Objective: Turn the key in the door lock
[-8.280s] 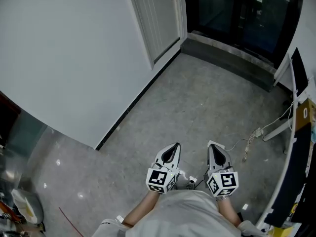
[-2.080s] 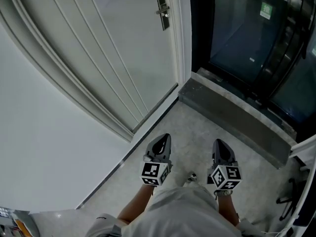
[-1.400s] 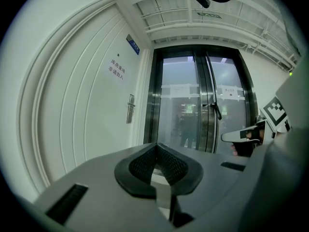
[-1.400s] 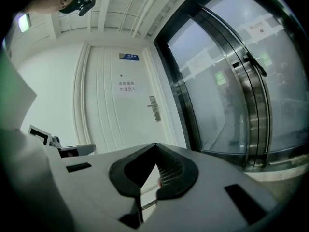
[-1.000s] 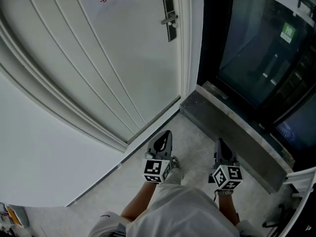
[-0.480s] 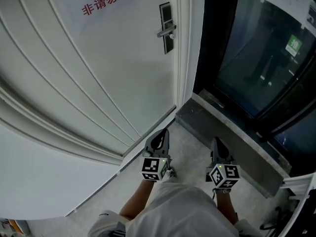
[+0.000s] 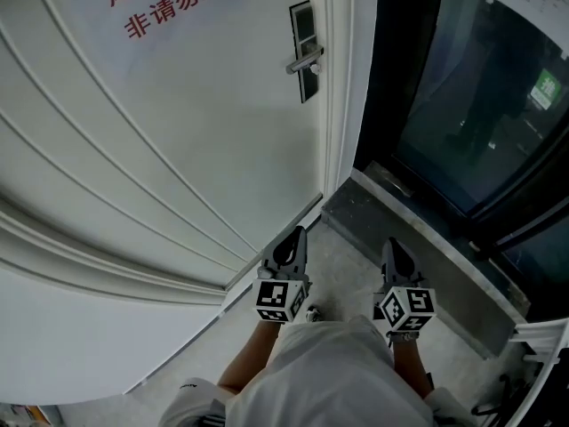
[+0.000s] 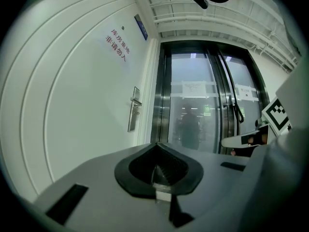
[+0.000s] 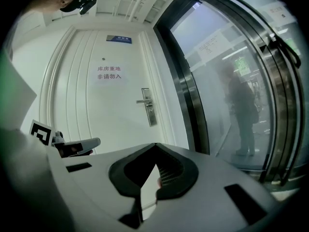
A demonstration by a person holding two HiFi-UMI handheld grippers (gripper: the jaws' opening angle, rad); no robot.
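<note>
A white panelled door (image 7: 178, 132) fills the left of the head view. Its dark lock plate (image 7: 304, 50) with a silver lever handle (image 7: 304, 61) sits high by the right edge. A key is too small to make out. My left gripper (image 7: 294, 236) and right gripper (image 7: 389, 245) are held side by side low in front of me, well short of the lock, both shut and empty. The left gripper view has the lock plate (image 8: 133, 109) ahead at the left beyond the left gripper (image 8: 157, 145). In the right gripper view the handle (image 9: 143, 101) is straight ahead above the right gripper (image 9: 155, 145).
Dark glass doors (image 7: 462, 105) stand right of the white door frame (image 7: 342, 96), with a raised stone threshold (image 7: 418, 238) at their foot. Red lettering (image 7: 164, 3) is on the door. A figure (image 9: 244, 110) shows in or behind the glass.
Both grippers have been carried forward towards the door, side by side. The lock and red lettering now look larger and nearer. Both jaws stay shut.
</note>
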